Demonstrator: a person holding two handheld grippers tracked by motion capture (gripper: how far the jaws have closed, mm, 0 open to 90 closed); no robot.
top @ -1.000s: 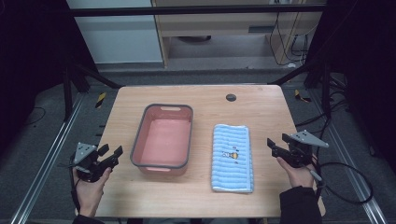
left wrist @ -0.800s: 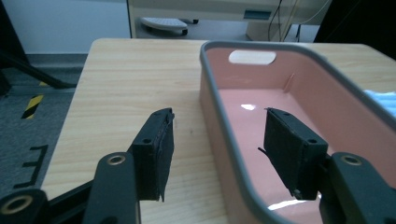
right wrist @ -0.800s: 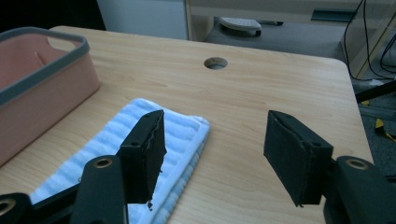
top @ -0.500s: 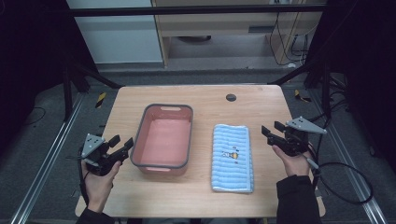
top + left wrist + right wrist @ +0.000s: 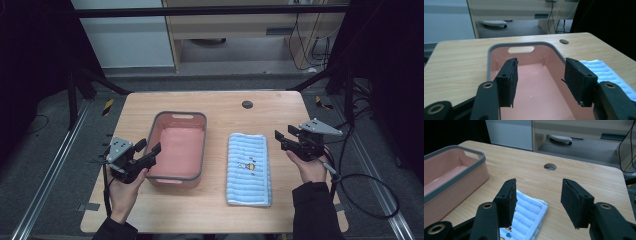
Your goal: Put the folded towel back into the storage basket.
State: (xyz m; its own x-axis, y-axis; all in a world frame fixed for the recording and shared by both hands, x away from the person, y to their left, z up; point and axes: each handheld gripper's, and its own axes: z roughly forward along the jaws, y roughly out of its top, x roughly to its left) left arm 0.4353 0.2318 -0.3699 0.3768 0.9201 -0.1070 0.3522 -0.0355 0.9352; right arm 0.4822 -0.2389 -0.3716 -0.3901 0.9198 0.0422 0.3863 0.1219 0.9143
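Note:
A pink tub (image 5: 178,116) with a grey rim stands left of centre on the wooden table; it is empty. In the left gripper view its rim (image 5: 524,44) curves just ahead. A folded blue striped towel (image 5: 248,167) lies flat to its right. My left gripper (image 5: 148,146) hovers open over the tub's near left corner, and its jaws have just been closing a little on nothing. My right gripper (image 5: 284,135) hovers open just right of the towel's far end; its jaws have also narrowed, with nothing between them. The right gripper view shows the towel's corner (image 5: 530,211) below my gripper (image 5: 537,197).
A round cable hole (image 5: 247,104) sits near the table's far edge. Bare wood (image 5: 150,105) surrounds the tub and towel. A cable (image 5: 367,187) trails from the right gripper off the table's right side. Dark frame posts flank the table.
My left gripper has moved right and up from the table's left edge to the tub's near corner. The right gripper has risen and shifted slightly left toward the towel.

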